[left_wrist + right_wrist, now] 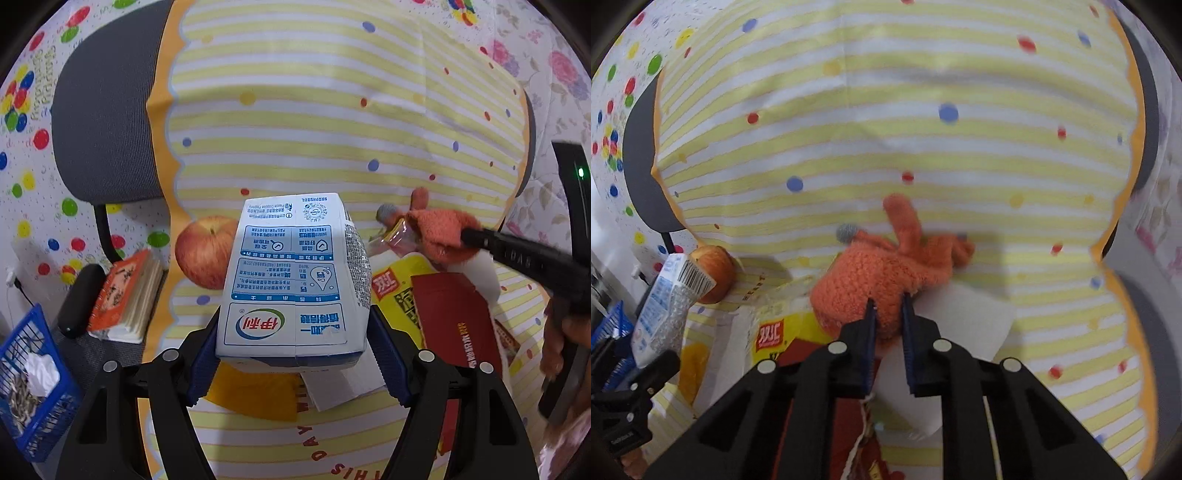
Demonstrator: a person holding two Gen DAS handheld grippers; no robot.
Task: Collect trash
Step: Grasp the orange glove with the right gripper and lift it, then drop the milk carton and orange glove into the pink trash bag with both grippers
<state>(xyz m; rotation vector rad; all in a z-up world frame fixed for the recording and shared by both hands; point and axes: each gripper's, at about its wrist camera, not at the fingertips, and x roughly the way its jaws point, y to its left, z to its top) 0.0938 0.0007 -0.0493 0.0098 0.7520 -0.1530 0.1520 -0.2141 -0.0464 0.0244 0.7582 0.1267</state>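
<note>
White-and-blue printed milk carton (293, 280) clamped across base between left gripper (295, 334) jaws, lifted clear of striped cloth; judged light, thin-walled, crushable. Fuzzy orange knitted glove (886, 273) pinched between right gripper (889, 308) jaws; soft, limp. Blue mesh basket (22, 347) well left of jaws.

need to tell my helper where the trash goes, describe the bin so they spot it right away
Start at the round table with the yellow-striped cloth, then look off its edge past the orange-covered open book to the lower left of the left wrist view. There sits the small blue plastic mesh basket, already holding white crumpled tissue and seed shells. It is the only blue open container there.
</note>
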